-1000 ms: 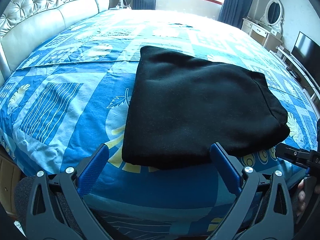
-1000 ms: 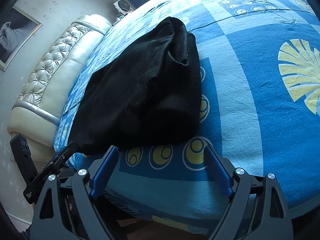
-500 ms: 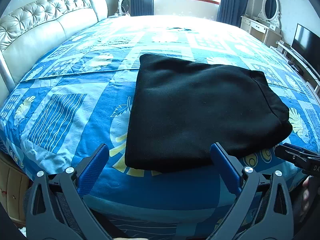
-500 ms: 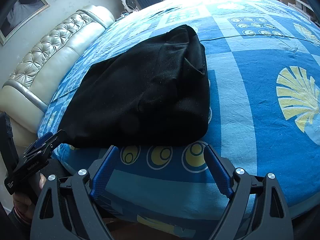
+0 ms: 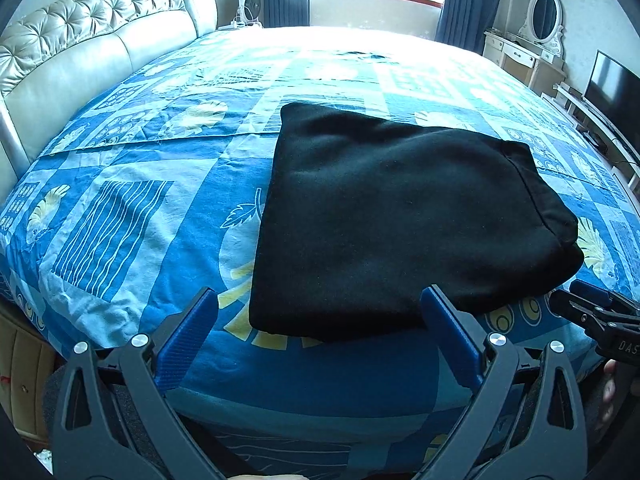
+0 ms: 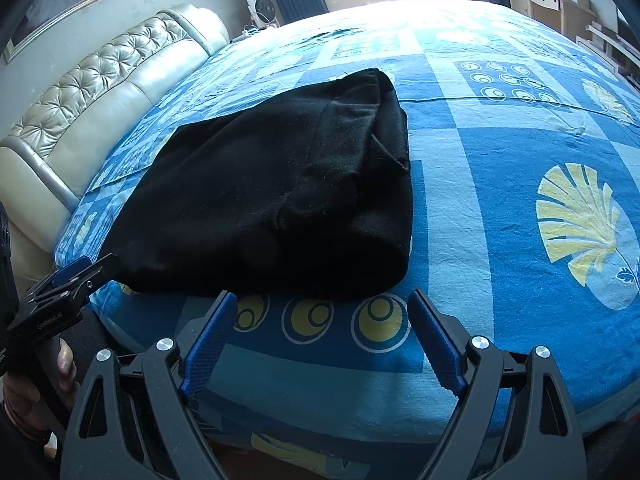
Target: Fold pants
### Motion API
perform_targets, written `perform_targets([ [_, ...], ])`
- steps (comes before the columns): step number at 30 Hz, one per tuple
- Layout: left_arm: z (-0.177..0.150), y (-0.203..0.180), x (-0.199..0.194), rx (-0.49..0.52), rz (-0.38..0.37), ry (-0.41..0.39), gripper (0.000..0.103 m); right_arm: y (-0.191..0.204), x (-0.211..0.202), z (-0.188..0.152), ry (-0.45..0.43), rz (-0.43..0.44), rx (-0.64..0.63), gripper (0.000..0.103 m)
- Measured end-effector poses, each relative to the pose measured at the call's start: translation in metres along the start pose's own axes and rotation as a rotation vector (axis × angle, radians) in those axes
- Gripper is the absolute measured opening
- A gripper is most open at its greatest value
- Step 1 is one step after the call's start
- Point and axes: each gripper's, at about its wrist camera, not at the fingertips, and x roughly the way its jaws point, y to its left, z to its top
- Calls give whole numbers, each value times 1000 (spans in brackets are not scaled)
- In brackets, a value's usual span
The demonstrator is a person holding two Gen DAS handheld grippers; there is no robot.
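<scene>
The black pants [image 5: 396, 216] lie folded into a thick, roughly square stack on the blue patterned bedspread [image 5: 132, 208], near the bed's front edge. In the right wrist view the same pants [image 6: 280, 200] show a bulky folded end on the right. My left gripper [image 5: 320, 304] hovers open just before the stack's near edge, nothing between its blue pads. My right gripper [image 6: 322, 306] is open too, held short of the stack's near right corner, empty. Each gripper appears at the edge of the other's view, held by a hand.
A tufted cream headboard [image 5: 80, 40] runs along the left. A fan [image 5: 250, 4], window and dark curtains stand at the far end. A dressing table with a mirror [image 5: 540, 24] and a TV [image 5: 612, 84] line the right wall. Bedspread lies bare on both sides of the pants.
The right gripper has rolled, so its view has levelled out. The left gripper's view has tilted slightly. The pants have not moved and both grippers stay open.
</scene>
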Motion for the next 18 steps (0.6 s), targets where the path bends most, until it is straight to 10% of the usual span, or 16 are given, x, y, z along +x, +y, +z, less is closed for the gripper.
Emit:
perform_targets([
  [18, 0, -2, -1, 0, 5, -1, 101, 0, -9, 3, -48, -119, -28, 86],
])
